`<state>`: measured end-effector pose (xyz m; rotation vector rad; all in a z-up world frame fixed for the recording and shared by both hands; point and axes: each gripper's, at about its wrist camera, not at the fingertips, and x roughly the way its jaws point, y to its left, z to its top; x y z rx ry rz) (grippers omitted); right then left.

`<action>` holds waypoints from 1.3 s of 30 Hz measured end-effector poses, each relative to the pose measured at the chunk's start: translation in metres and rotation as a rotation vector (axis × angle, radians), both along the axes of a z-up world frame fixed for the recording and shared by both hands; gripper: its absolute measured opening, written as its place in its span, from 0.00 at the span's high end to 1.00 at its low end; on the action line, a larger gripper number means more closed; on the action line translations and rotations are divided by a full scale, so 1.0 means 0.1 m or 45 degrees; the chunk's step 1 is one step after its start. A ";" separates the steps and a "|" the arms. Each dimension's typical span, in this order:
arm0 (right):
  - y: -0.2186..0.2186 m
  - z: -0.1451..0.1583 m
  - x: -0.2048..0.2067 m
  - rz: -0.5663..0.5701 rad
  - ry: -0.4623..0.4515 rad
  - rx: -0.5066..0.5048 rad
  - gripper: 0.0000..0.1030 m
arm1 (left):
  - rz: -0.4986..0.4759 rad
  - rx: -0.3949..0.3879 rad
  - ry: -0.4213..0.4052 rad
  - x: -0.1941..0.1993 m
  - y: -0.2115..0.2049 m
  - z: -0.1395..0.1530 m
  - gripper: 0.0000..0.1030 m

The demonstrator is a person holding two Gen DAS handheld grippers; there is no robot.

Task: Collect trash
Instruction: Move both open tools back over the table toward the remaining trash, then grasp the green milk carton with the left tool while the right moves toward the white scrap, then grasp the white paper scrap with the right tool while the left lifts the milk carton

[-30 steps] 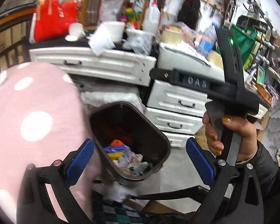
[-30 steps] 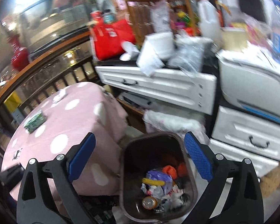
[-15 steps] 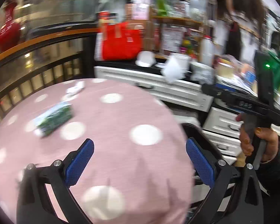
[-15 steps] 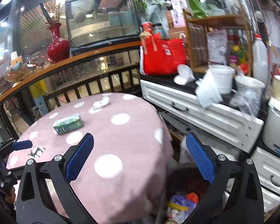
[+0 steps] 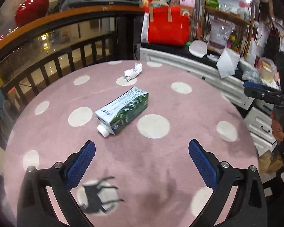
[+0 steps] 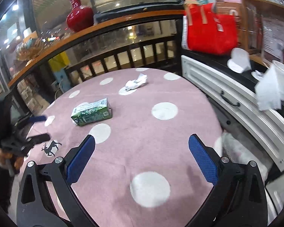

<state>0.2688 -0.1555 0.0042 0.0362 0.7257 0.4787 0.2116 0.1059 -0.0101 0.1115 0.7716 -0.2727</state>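
A green and white drink carton [image 5: 123, 110] with a white cap lies on its side on the round pink table [image 5: 189, 109] with white dots. It also shows in the right wrist view [image 6: 91, 111]. A crumpled white paper [image 5: 133, 71] lies farther back on the table, also seen in the right wrist view [image 6: 136, 83]. My left gripper [image 5: 142, 155] is open and empty above the near part of the table, short of the carton. My right gripper [image 6: 142, 151] is open and empty over the table's right side. The bin is out of view.
White drawer units [image 6: 236, 102] stand right of the table, with a red bag [image 5: 168, 26], cups and clutter on top. A dark railing with a wooden top [image 6: 123, 43] runs behind the table. A red vase [image 6: 78, 15] stands on it.
Both grippers swung from above the dark trash bin on the floor to the left, over the pink table. The carton and paper came into view. Both stayed open.
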 end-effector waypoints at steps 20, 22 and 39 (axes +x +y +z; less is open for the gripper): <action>0.26 -0.45 0.53 0.121 0.107 -0.110 0.05 | -0.328 0.278 0.569 1.61 -0.21 -0.68 0.29; 0.28 -0.45 0.53 0.121 0.107 -0.112 0.05 | -0.319 0.253 0.562 1.61 -0.18 -0.67 0.41; 0.69 -0.34 0.88 0.151 0.184 -0.108 0.05 | 0.050 -0.141 0.169 0.69 0.49 -0.04 0.47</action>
